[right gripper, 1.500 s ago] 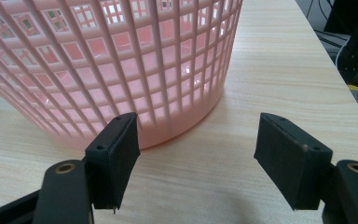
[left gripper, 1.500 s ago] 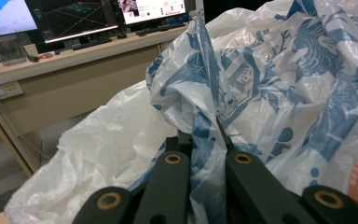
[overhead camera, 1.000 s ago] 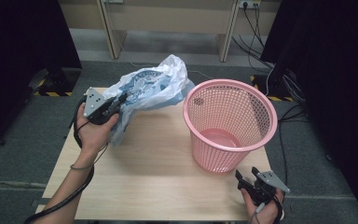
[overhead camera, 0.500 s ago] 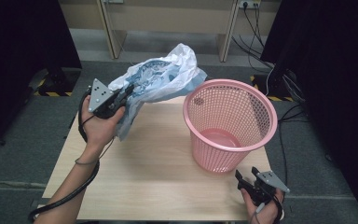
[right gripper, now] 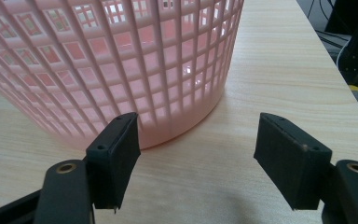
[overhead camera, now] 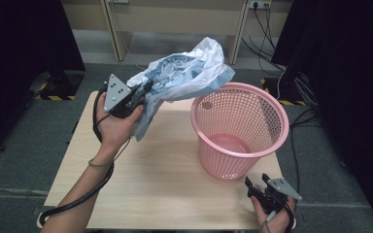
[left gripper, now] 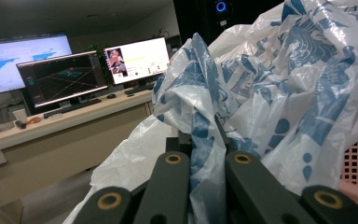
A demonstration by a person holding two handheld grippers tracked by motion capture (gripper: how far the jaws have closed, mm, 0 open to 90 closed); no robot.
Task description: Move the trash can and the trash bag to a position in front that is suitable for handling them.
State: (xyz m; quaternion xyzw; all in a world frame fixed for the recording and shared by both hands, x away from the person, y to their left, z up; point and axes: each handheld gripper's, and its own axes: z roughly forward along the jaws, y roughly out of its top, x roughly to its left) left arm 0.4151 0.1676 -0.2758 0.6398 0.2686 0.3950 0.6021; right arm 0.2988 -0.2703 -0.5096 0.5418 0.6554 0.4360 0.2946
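One pinch of the left gripper [overhead camera: 143,92] clamps a gathered fold of the plastic bag [overhead camera: 189,75], light, limp and slippery, billowing ahead of its jaws above the pink basket [overhead camera: 240,128], while the right gripper [overhead camera: 258,190] idles wide open.

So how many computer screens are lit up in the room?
3, all on the long desk: one far left, a dark one in front, one right. The plastic bag may hide more.
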